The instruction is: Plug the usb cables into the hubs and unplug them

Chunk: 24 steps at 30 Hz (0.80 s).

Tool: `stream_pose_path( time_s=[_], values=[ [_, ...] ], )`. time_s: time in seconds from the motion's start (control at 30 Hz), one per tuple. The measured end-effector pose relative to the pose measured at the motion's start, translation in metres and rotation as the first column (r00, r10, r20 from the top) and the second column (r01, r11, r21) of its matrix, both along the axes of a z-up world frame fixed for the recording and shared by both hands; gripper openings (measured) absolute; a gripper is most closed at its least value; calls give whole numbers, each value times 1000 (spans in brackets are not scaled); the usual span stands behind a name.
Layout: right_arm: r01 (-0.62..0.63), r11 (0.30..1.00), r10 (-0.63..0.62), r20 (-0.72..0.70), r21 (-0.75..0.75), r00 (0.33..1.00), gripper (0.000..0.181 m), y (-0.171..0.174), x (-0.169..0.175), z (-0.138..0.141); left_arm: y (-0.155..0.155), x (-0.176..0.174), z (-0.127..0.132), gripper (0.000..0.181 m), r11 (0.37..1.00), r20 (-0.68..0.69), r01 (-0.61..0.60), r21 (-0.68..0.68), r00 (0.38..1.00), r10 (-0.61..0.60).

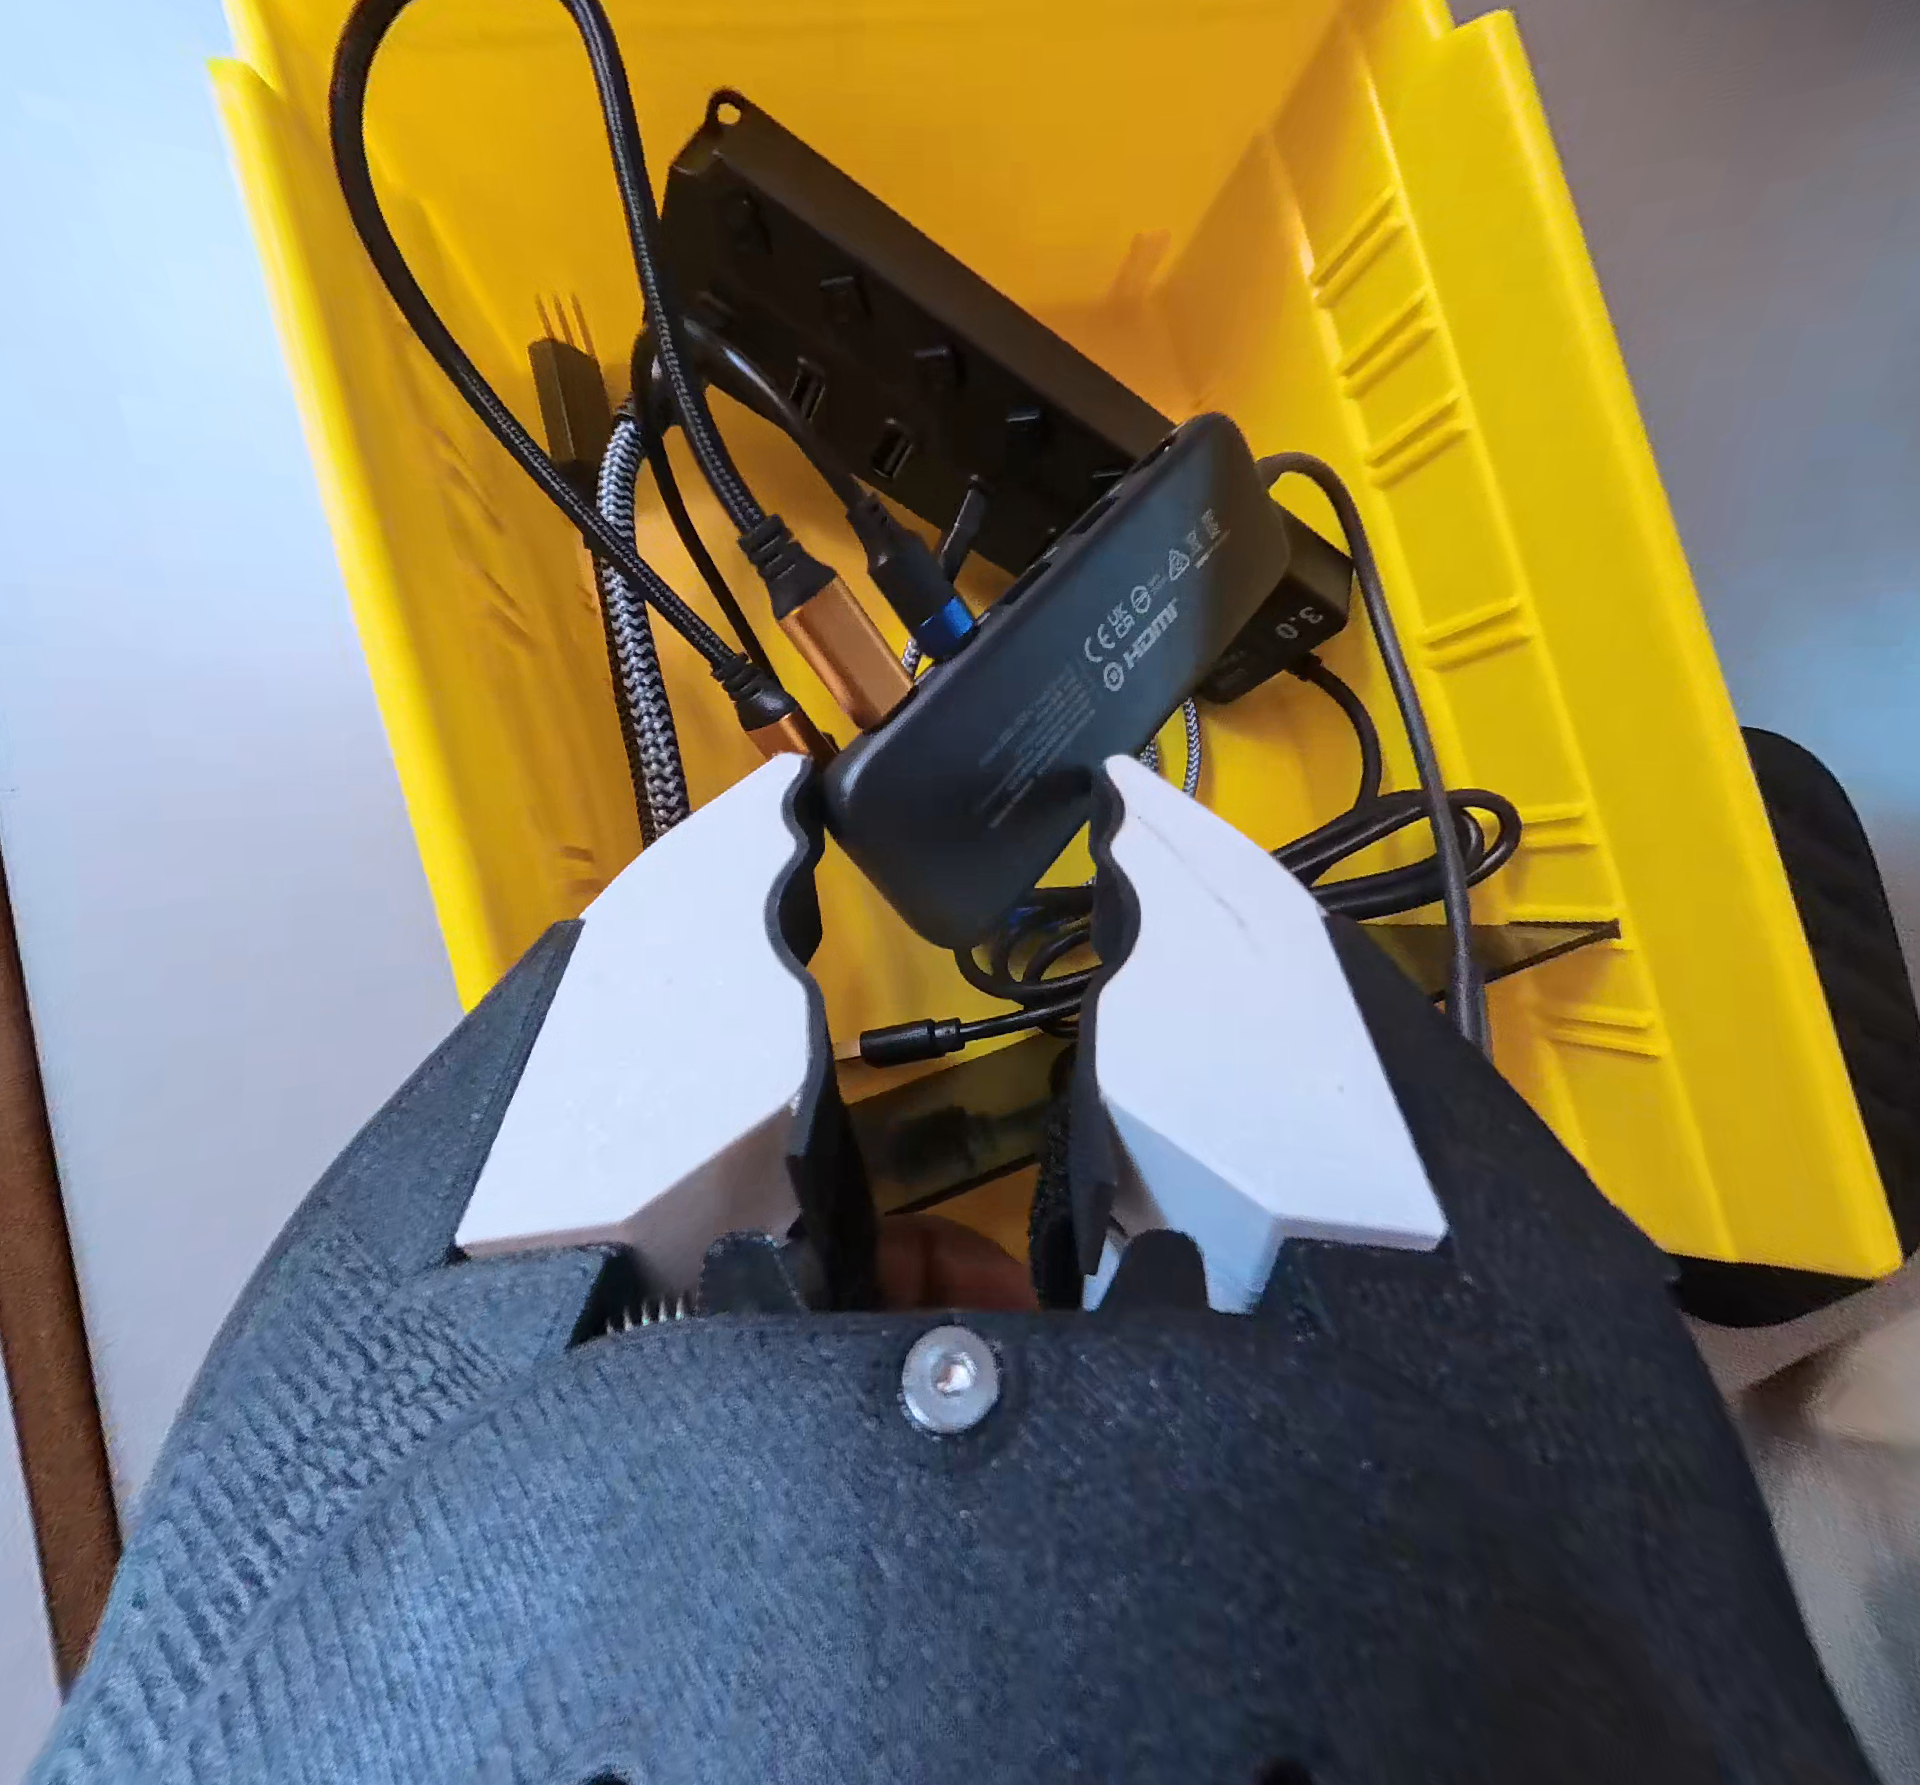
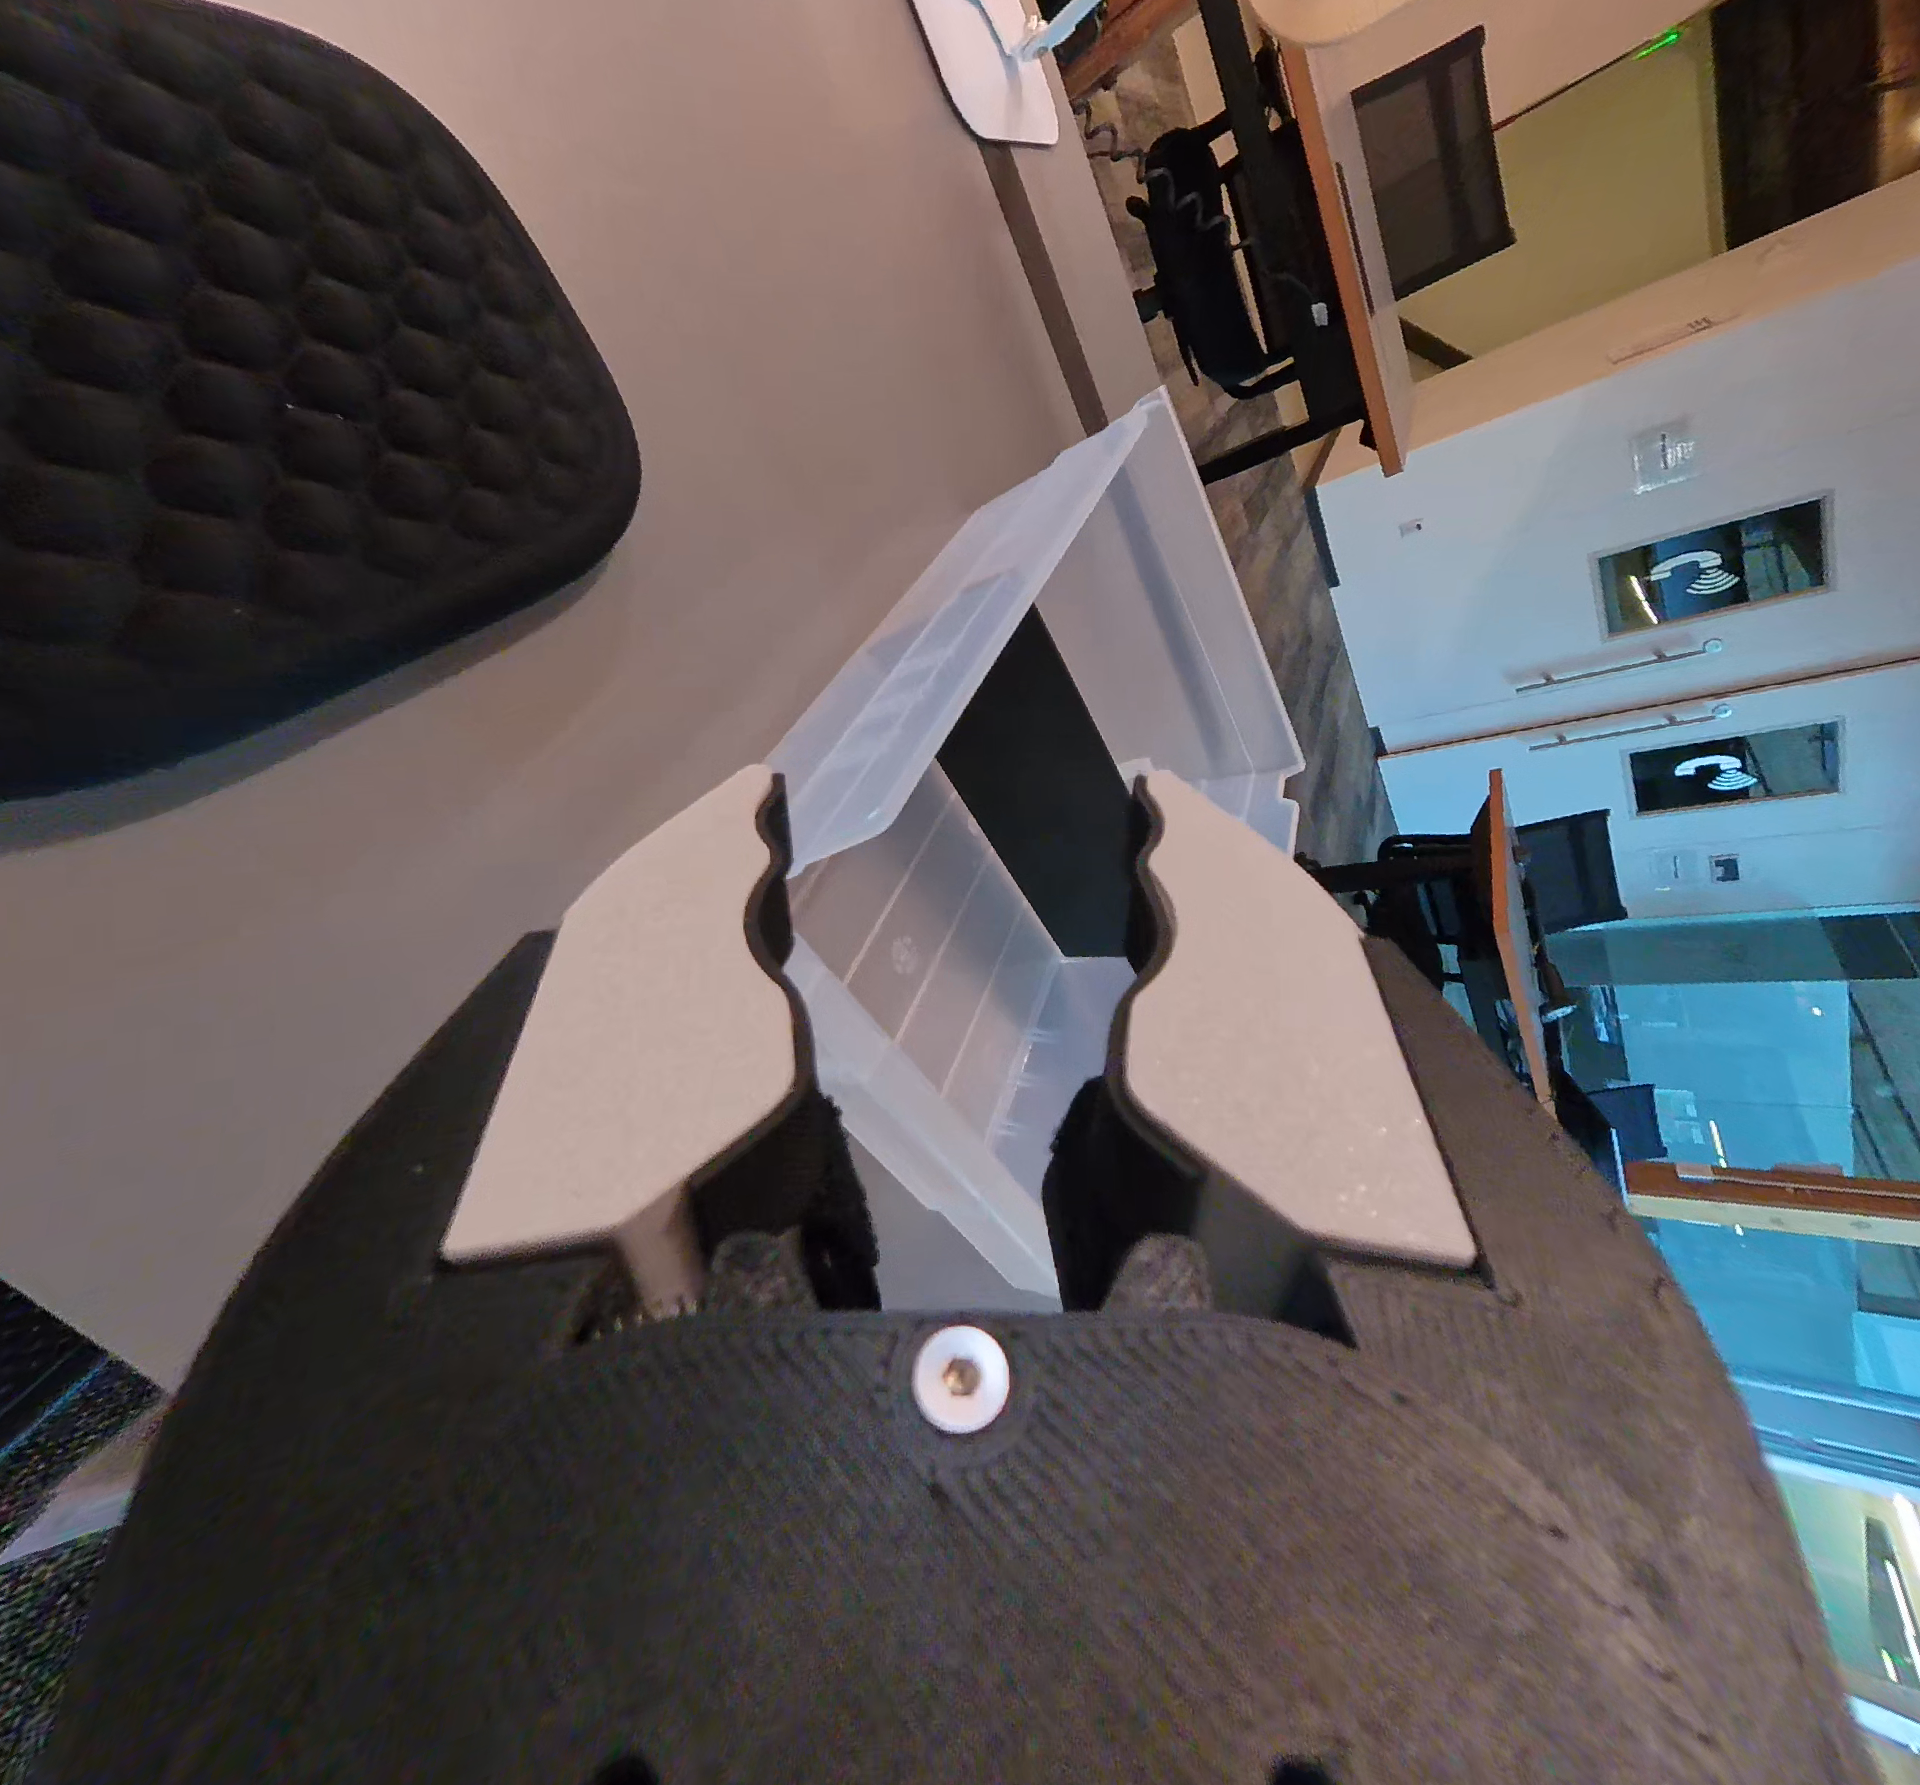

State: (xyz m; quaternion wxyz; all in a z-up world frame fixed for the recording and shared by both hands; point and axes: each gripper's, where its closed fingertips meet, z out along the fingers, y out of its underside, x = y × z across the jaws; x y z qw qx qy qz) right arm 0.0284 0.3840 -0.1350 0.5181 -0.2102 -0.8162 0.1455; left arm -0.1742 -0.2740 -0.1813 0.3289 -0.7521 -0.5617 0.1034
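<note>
In the left wrist view a yellow bin (image 1: pixel 1039 73) holds hubs and tangled cables. My left gripper (image 1: pixel 956 785) is shut on the near end of a dark grey hub (image 1: pixel 1091 634), which is tilted with its printed underside up. A copper USB plug (image 1: pixel 842 634) and a blue-ringed plug (image 1: pixel 940 623) meet the hub's left side. A long black hub (image 1: pixel 894 353) lies behind it and a small black hub (image 1: pixel 1288 623) to its right. My right gripper (image 2: pixel 956 790) is open and empty over a clear plastic box (image 2: pixel 935 956).
A black braided cable (image 1: pixel 416 177) loops up the bin's left wall. A thin black cable (image 1: pixel 1382 852) is coiled at the bin's right. A black padded cushion (image 2: pixel 260 385) lies on the grey table (image 2: pixel 727 177). The clear box's lid (image 2: pixel 987 613) stands open.
</note>
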Motion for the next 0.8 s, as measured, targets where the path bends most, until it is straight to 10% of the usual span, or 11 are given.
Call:
stream_pose_path(
  time_s=[0.3,0.47,0.6,0.8],
  values=[
    [40,996,-40,-2,73,999,61,5,-2,0,23,-11,50,25,956,-266,-28,293,958,110],
    [53,992,-53,-3,115,999,60,6,-2,1,64,-6,24,32,897,-110,34,440,994,16],
    [74,990,-73,-10,122,997,58,12,2,4,71,-13,35,21,909,-242,84,409,970,19],
    [65,988,-67,4,139,998,57,9,-2,0,79,6,106,15,953,-648,219,211,761,-31]
  ],
)
